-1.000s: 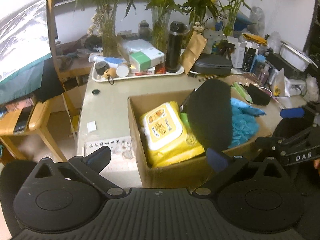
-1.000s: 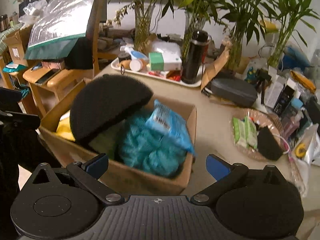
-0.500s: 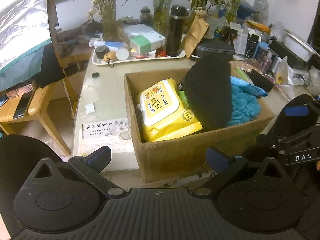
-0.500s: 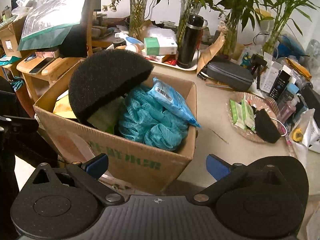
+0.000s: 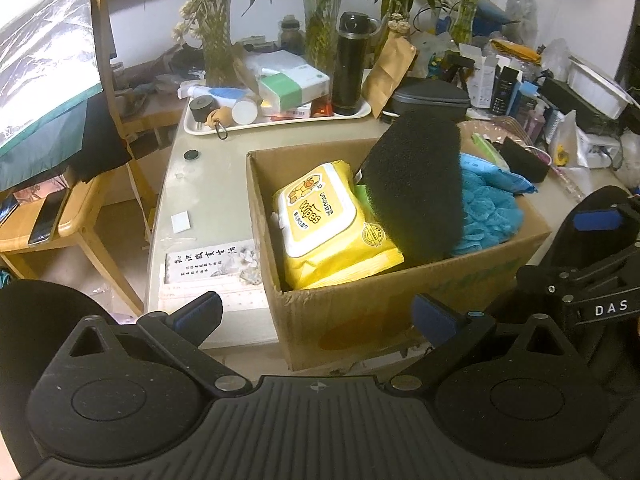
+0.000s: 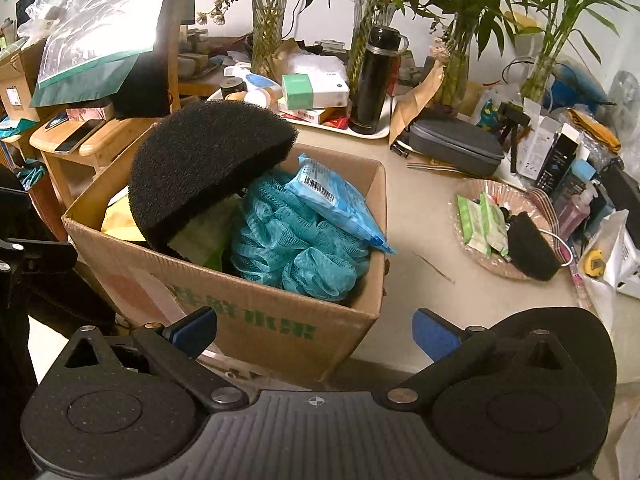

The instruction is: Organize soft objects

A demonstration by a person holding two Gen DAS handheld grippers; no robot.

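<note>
I hold both tongs, left (image 5: 316,316) and right (image 6: 314,330), released and empty short of the box (image 6: 256,316), since the black sponge (image 6: 204,164) already leans inside it.

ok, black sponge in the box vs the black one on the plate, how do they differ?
The big sponge stands tilted in the box, poking above its rim; the small sponge lies on the plate beside the green packets. The boxed one looks far larger. Both are dark and porous.
</note>
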